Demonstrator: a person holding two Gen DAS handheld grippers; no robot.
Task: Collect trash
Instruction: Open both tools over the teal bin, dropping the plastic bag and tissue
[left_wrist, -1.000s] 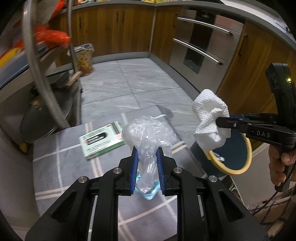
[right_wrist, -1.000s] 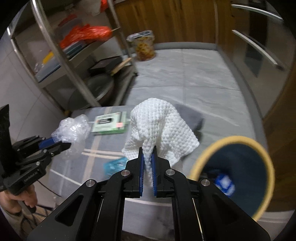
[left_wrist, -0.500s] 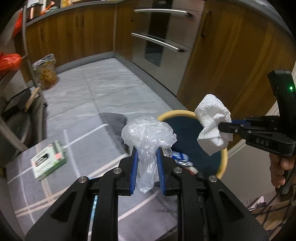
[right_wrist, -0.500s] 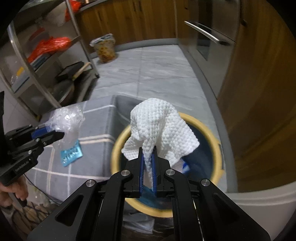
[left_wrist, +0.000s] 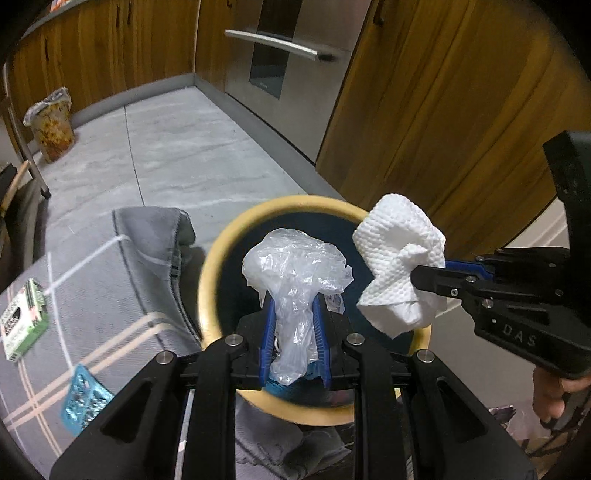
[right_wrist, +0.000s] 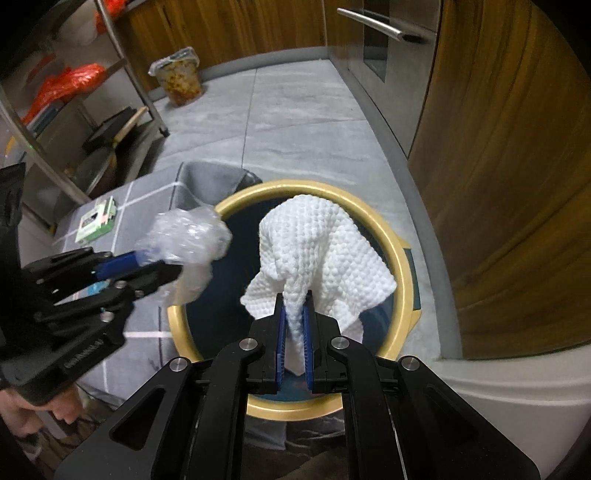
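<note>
Left gripper (left_wrist: 294, 325): you are clamping its blue pads on a crumpled clear plastic bag (left_wrist: 295, 266), pointing steeply down.
Right gripper (right_wrist: 294, 328): you are pinching a white paper towel (right_wrist: 317, 251) tight between its pads.
Bin (left_wrist: 207, 291): it is sitting directly below both grippers, yellow rim, dark inside.
Mat (left_wrist: 110, 306): it is lying left of your left gripper, carrying a green box (left_wrist: 24, 319) and a teal wrapper (left_wrist: 83, 400).
Hands: your right hand (left_wrist: 554, 391) is gripping its handle at the far right.
</note>
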